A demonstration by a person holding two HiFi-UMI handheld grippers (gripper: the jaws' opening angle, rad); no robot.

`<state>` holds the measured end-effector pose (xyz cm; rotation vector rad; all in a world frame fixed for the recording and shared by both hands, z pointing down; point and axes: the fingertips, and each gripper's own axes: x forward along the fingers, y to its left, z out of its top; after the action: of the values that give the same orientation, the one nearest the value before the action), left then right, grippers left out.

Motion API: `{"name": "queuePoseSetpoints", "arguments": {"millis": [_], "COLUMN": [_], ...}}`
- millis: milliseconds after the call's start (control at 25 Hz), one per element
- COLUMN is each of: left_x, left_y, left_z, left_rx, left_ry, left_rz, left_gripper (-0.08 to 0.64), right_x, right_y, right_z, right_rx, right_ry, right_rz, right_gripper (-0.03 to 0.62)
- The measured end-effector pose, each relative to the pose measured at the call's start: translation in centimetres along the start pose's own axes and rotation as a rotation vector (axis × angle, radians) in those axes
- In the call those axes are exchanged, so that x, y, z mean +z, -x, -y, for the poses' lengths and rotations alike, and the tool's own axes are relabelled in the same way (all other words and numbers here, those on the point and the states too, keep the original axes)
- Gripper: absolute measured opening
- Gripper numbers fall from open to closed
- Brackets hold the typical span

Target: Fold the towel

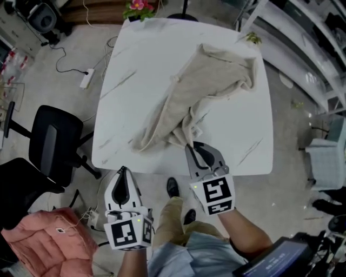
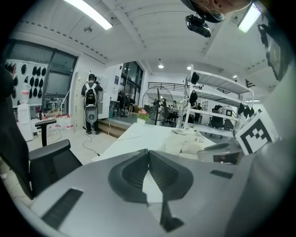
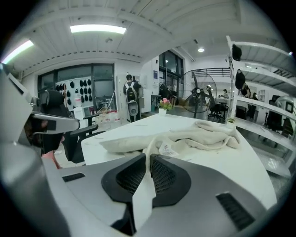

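A crumpled beige towel [image 1: 205, 92] lies across the white table [image 1: 140, 65], running from the far right corner down to the near edge. My right gripper [image 1: 189, 145] is at that near edge, shut on the towel's nearest corner. In the right gripper view a strip of the towel [image 3: 194, 136] passes between the closed jaws of my right gripper [image 3: 149, 157], with a white label [image 3: 167, 149] just beyond. My left gripper [image 1: 123, 170] hangs off the table's near left edge, shut with nothing in it. The left gripper view shows my left gripper [image 2: 148, 152] closed, the towel [image 2: 189, 143] lying farther off.
A black office chair [image 1: 54, 143] stands left of the table, and a pink cushion [image 1: 48, 243] lies on the floor near it. A flower pot [image 1: 139, 6] sits at the table's far edge. Metal shelving [image 1: 308, 43] runs along the right. A person [image 2: 91, 104] stands far off.
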<state>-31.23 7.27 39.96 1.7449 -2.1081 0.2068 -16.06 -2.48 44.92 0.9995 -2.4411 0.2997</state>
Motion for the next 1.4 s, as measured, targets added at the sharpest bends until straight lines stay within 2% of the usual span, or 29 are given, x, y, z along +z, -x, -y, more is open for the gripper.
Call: {"name": "queuePoseSetpoints", "arguments": {"millis": [320, 600, 640, 760, 840, 1120, 1200, 1280, 1400], "left_x": [-1.1, -6.1, -6.7, -8.8, -10.4, -14.0, -14.5, -14.1, -13.0], "left_y": [3.1, 6.6, 6.8, 6.9, 6.5, 3.4, 2.5, 2.2, 2.9], "left_z": [7.0, 13.8, 14.7, 17.5, 18.9, 20.7, 20.6, 20.3, 19.4], "left_rx": [-0.131, -0.307, -0.339, -0.447, -0.497, -0.547, -0.546, -0.559, -0.604], "left_ry": [-0.060, -0.094, -0.096, -0.102, -0.116, -0.146, -0.160, -0.152, -0.073], "left_rz": [0.005, -0.046, -0.056, -0.101, -0.137, -0.245, -0.273, -0.281, -0.295], "left_gripper": [0.008, 0.012, 0.034, 0.173, 0.214, 0.258, 0.229, 0.063, 0.048], "right_x": [-2.7, -6.0, -6.4, -7.5, -7.9, -7.9, -7.8, -8.0, -9.0], "right_y": [9.4, 16.0, 16.6, 18.0, 18.5, 19.1, 19.1, 19.3, 20.4], "right_z": [1.6, 2.6, 2.8, 3.1, 3.2, 3.3, 3.5, 4.0, 4.9], "right_rx": [-0.012, -0.038, -0.043, -0.051, -0.051, -0.045, -0.052, -0.061, -0.073], "right_ry": [-0.139, -0.177, -0.182, -0.191, -0.191, -0.184, -0.182, -0.182, -0.189], "right_rz": [0.064, 0.065, 0.065, 0.066, 0.068, 0.078, 0.085, 0.083, 0.064], "right_gripper": [0.041, 0.041, 0.040, 0.041, 0.040, 0.040, 0.040, 0.040, 0.038]}}
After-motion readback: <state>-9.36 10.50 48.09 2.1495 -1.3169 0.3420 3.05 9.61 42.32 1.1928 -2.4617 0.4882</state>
